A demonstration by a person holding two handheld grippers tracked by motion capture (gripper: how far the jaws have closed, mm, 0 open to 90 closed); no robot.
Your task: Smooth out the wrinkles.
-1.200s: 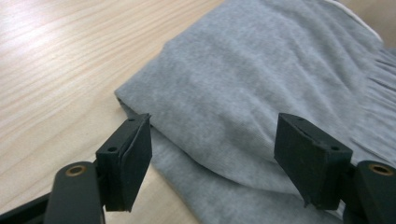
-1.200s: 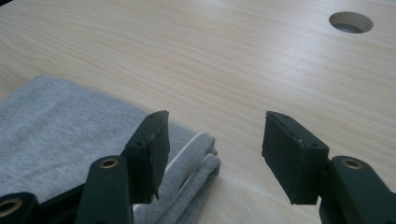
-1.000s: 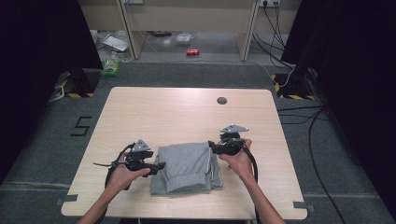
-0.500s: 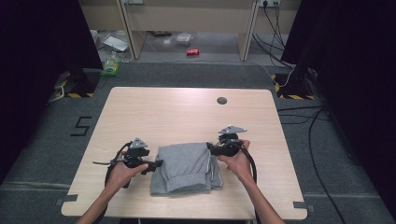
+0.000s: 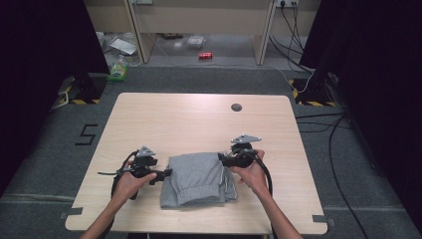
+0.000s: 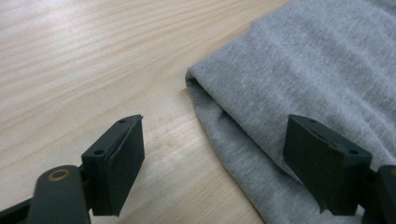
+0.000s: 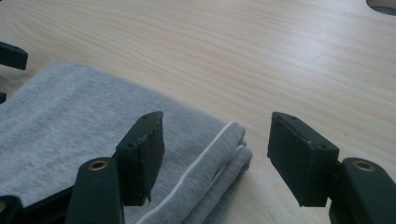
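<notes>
Grey folded sweatpants (image 5: 198, 179) lie on the wooden table (image 5: 199, 124); left gripper (image 5: 161, 175) and right gripper (image 5: 222, 159), jaws spread and empty, flank the garment's opposite edges, apparently poised for a two-handed grasp.

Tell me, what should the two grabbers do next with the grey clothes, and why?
Probably close each one on its edge of the folded grey garment. The left gripper is open, with the cloth's left edge lying between its jaws. The right gripper is open too, around the corner with the white stripe. Neither is pinching anything yet, so gripping likely comes first.
</notes>
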